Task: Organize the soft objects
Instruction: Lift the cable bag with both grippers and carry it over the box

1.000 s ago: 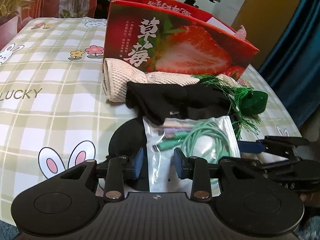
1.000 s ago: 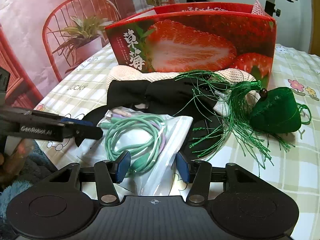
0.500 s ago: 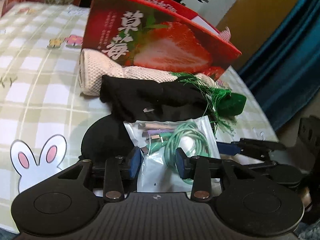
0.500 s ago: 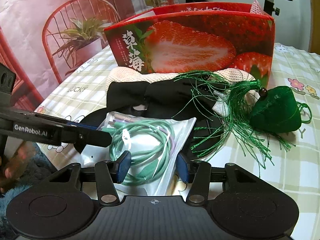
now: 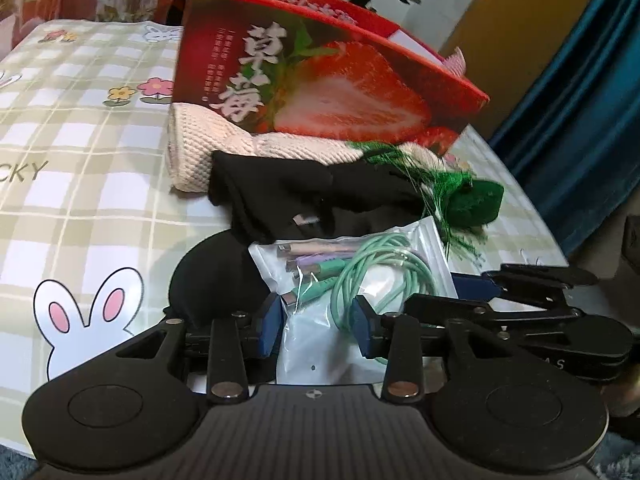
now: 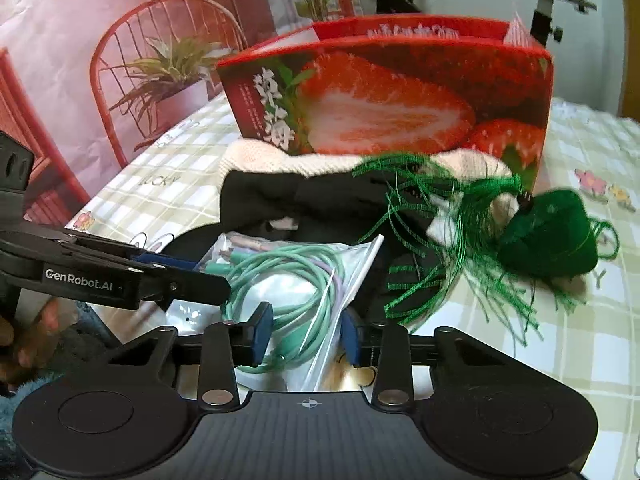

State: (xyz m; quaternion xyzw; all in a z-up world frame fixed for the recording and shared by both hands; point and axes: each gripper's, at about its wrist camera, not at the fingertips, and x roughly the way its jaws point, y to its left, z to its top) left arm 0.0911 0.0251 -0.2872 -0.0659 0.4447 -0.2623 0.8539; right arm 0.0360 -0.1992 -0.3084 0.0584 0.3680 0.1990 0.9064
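Between the right gripper's (image 6: pixel 306 338) blue fingers (image 6: pixel 262 334) sits the near edge of the clear bag of cables (image 6: pixel 288 280), and those fingers have just been closing in on it, plastic and a green loop caught in the narrowing gap, though whether they already pinch I cannot tell. On the other side, the left gripper (image 5: pixel 318 330) straddles the same bag (image 5: pixel 352 280) with its fingers (image 5: pixel 272 330) part-open, the bag's edge between them and no clear squeeze showing. Here's the risk: two grippers on one slick bag, so a pull from either may slide the plastic free, or snag only a cable loop and tear the seal. Lifting could also drag the black cloth (image 5: pixel 296 200) or the green tassel (image 6: pixel 460 248) lying just behind. Beyond them the red strawberry box (image 6: pixel 392 96) stands on the checked desk (image 5: pixel 80 168). Against a second ago, the right fingers stand closer together, and the bag has crumpled upward.
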